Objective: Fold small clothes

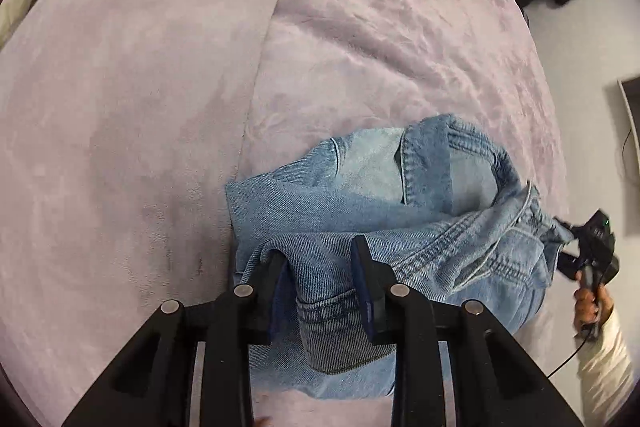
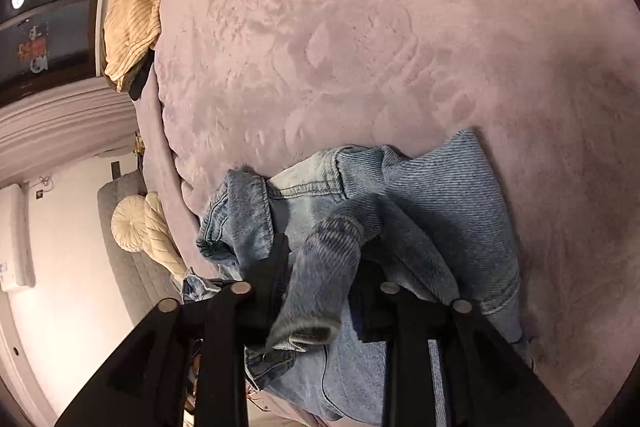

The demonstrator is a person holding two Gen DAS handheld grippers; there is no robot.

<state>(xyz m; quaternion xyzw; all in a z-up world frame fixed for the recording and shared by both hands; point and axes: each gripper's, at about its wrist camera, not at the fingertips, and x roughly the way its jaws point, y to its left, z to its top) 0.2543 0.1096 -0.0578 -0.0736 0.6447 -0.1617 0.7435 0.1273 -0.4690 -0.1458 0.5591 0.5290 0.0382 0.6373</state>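
Fingers of the left gripper (image 1: pixel 324 279) clamp a jacket (image 1: pixel 384 211) fold, and the right gripper (image 2: pixel 320 275) pinches a denim sleeve; the jacket lies bunched ahead on the blanket (image 1: pixel 120 107).

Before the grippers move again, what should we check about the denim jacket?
1. Left gripper has denim between its jaws: ok, a cuffed fold sits there.
2. Right gripper has denim between its jaws: ok, a sleeve-like roll sits there.
3. Jaws squeezed tight on the cloth: cannot tell.
4. Denim jacket lies flat: not ok, it is bunched and rumpled.
5. Jacket is on the purple blanket: ok.
6. Jacket clear of the bed edge: not ok, the right wrist view shows one part hanging over it.
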